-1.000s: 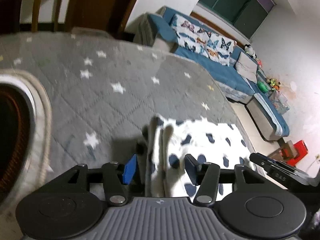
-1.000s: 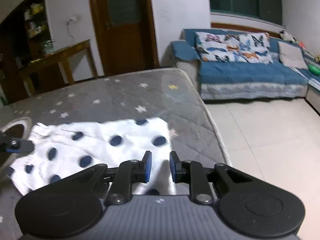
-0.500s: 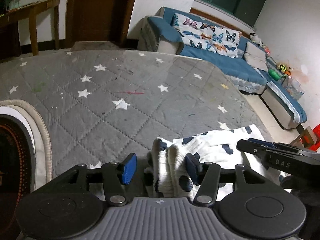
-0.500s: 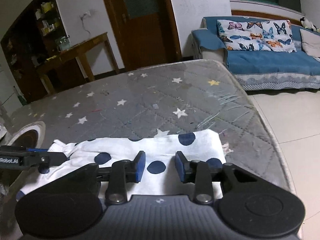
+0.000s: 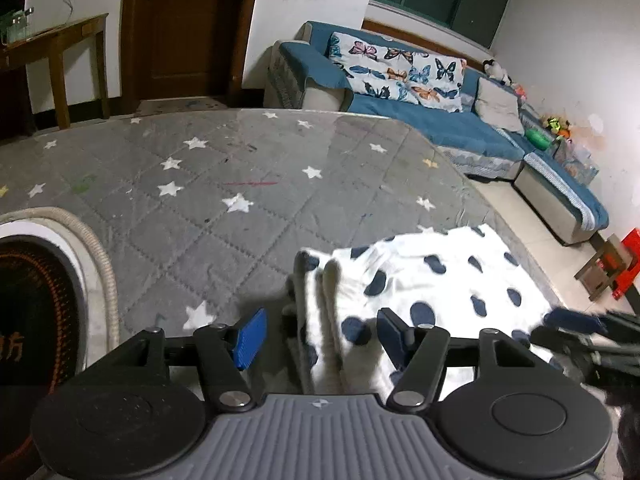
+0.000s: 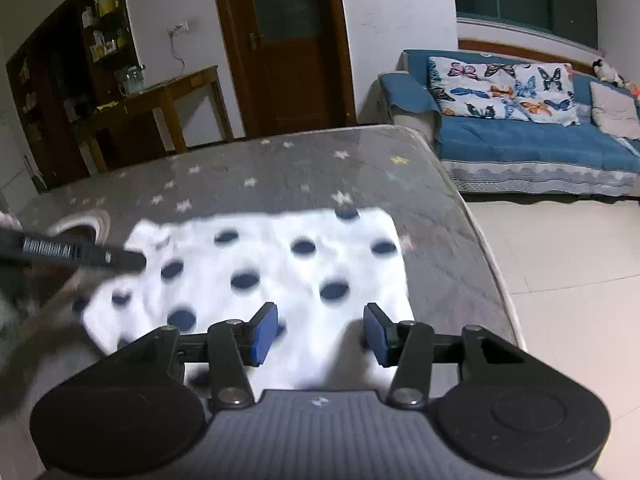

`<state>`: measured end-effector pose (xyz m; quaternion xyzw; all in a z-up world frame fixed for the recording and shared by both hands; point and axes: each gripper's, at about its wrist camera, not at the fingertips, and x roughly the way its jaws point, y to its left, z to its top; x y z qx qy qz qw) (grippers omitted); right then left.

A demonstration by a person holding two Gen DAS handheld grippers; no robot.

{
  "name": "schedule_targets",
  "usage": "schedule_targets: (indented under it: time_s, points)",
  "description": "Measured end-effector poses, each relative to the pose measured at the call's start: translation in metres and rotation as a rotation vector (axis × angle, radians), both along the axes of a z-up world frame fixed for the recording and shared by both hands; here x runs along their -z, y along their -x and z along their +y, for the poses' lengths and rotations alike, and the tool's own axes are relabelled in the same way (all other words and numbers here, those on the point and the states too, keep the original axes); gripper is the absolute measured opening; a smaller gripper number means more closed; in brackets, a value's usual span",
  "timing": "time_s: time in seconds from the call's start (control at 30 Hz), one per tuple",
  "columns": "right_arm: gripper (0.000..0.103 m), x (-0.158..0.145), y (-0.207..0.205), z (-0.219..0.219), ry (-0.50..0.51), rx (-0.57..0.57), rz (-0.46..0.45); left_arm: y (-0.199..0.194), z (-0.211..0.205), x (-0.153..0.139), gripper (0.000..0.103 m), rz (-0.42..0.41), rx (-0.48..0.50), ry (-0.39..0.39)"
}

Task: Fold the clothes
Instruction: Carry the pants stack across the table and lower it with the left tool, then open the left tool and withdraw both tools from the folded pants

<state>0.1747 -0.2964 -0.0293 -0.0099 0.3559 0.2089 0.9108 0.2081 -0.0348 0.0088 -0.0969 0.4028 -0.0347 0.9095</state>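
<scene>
While the left wrist camera is looking along its own fingers, the left gripper (image 5: pixel 322 336) is hanging low over the near left end of a white garment with dark blue dots (image 5: pixel 436 280), its jaws standing wide apart and released. Between the 2 blue pads (image 5: pixel 250 338) a bunched, rolled edge of the cloth is rising in 2 ridges, but neither pad is touching it. That garment is lying on a grey quilted mattress with white stars (image 5: pixel 224 184), near its right-hand edge. At the lower right, the dark, blurred fingers of the right gripper (image 5: pixel 576 330) are sitting at the garment's far end. A round dark object with a pale rim (image 5: pixel 52 288) is showing at the left edge of the mattress. Beyond the mattress, a blue sofa (image 5: pixel 448 132) with butterfly cushions is standing against the wall.

Seen from the right wrist camera, the right gripper (image 6: pixel 320 334) is hovering over the near right part of the garment (image 6: pixel 280 264), its jaws also spread open and gripping nothing, with flat white cloth showing between the pads. Here the garment is spreading flat across the mattress (image 6: pixel 300 168), close to the edge beside the tiled floor (image 6: pixel 560 280). A black finger of the left gripper (image 6: pixel 80 256) is reaching in from the left onto the garment's far corner. A wooden side table (image 6: pixel 176 96) is standing by the door.
</scene>
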Motion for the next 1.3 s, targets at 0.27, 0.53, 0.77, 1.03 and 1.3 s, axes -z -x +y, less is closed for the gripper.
schedule_targets:
  time_s: [0.27,0.53,0.77,1.03,1.3]
  points:
    - [0.060,0.004,0.039,-0.004,0.095,0.028,-0.064,0.013,0.000,-0.001,0.065,-0.007,-0.001,-0.007]
    - [0.081,0.000,0.068,0.004,0.033,0.023,-0.094,0.057,-0.005,-0.014,0.085,-0.086,0.036,-0.043]
    - [0.094,0.004,0.096,0.017,0.007,0.039,-0.107,0.100,0.001,-0.026,0.101,-0.170,0.043,-0.043]
    - [0.103,0.001,0.125,0.037,0.034,0.040,-0.160,0.138,0.009,-0.034,0.103,-0.217,0.044,-0.004]
    - [0.103,-0.004,0.145,0.053,0.042,0.064,-0.182,0.171,0.015,-0.025,0.103,-0.204,0.039,-0.040]
